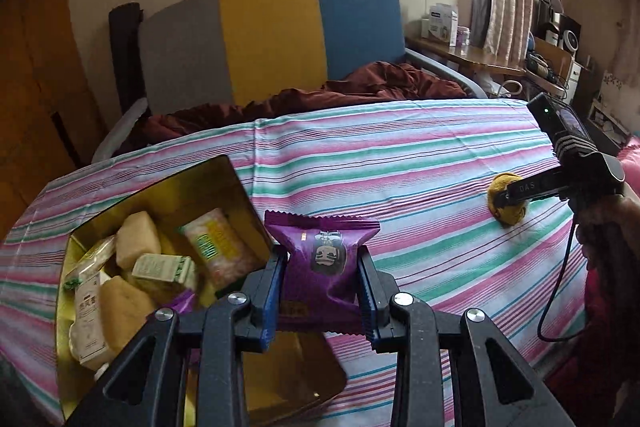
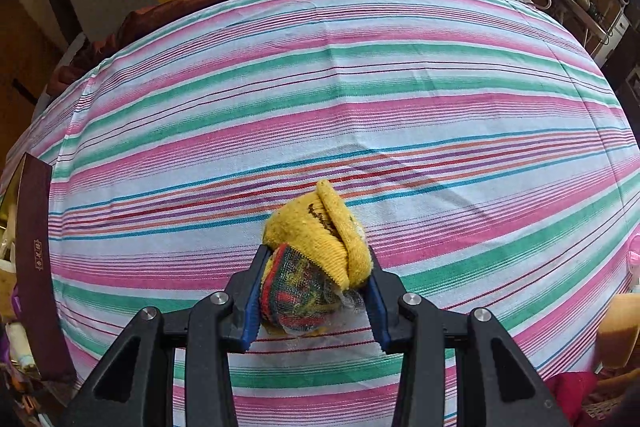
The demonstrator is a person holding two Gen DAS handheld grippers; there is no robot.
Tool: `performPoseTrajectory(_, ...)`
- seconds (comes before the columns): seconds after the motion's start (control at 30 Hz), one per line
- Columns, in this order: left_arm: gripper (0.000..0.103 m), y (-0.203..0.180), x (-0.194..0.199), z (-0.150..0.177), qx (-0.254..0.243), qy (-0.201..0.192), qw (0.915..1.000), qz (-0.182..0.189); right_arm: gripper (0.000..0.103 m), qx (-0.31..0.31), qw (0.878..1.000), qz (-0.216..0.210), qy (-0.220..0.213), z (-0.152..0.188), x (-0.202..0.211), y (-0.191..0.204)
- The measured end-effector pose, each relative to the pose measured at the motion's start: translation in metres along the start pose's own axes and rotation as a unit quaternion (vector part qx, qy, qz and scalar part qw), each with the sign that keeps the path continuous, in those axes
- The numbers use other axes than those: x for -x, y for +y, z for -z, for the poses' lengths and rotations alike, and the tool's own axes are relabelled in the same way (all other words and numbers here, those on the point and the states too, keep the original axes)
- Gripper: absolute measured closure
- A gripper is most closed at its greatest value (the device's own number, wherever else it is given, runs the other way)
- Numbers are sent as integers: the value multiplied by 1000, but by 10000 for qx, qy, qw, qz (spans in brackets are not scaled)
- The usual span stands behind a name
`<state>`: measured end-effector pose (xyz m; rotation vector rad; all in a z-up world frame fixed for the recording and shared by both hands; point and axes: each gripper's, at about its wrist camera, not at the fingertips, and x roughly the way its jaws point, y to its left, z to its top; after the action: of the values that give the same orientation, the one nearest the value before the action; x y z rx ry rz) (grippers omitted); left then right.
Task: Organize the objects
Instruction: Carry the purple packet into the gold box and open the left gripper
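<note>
My left gripper (image 1: 323, 263) is shut on a purple snack packet (image 1: 326, 263) and holds it just above the right edge of an open gold box (image 1: 236, 179) filled with several wrapped snacks (image 1: 136, 239). My right gripper (image 2: 316, 279) is shut on a rolled yellow sock bundle (image 2: 320, 251) with a red-green patterned part, low over the striped cloth. It also shows in the left wrist view (image 1: 510, 201), with the sock bundle (image 1: 506, 199) at the right of the table.
A striped cloth (image 2: 320, 87) covers the table. The box's dark wall (image 2: 38, 259) stands at the left edge of the right wrist view. A sofa (image 1: 272, 39) with a brown blanket (image 1: 360, 83) lies behind. A cluttered desk (image 1: 480, 59) stands at the back right.
</note>
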<state>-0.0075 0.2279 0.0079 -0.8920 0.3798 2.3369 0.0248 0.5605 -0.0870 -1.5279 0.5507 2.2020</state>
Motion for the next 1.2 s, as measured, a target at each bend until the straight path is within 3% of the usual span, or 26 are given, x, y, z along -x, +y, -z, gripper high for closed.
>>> performPoseTrajectory(0.37, 69, 71, 5, 40, 630, 195, 9969, -430, 60, 270, 9992, 297, -70, -2, -5, 11)
performPoseTrajectory(0.6, 69, 110, -9, 73, 1153, 601, 9911, -292, 60, 336, 9986, 401, -98, 1, -7, 19)
performPoseTrajectory(0.73, 64, 118, -9, 84, 1268, 596, 9901, 45, 60, 318, 9987, 388, -96, 1, -6, 15)
performPoseTrajectory(0.8, 52, 119, -5, 86, 1347, 556, 9893, 8, 60, 318, 9987, 385, -95, 1, -5, 13)
performPoseTrajectory(0.9, 50, 120, 1, 85, 1397, 446, 9892, -2, 60, 304, 9988, 364, -90, 1, -5, 12)
performPoseTrajectory(1.2, 49, 125, 24, 87, 1289, 250, 9899, -533, 60, 438, 9978, 475, -123, -4, -4, 15)
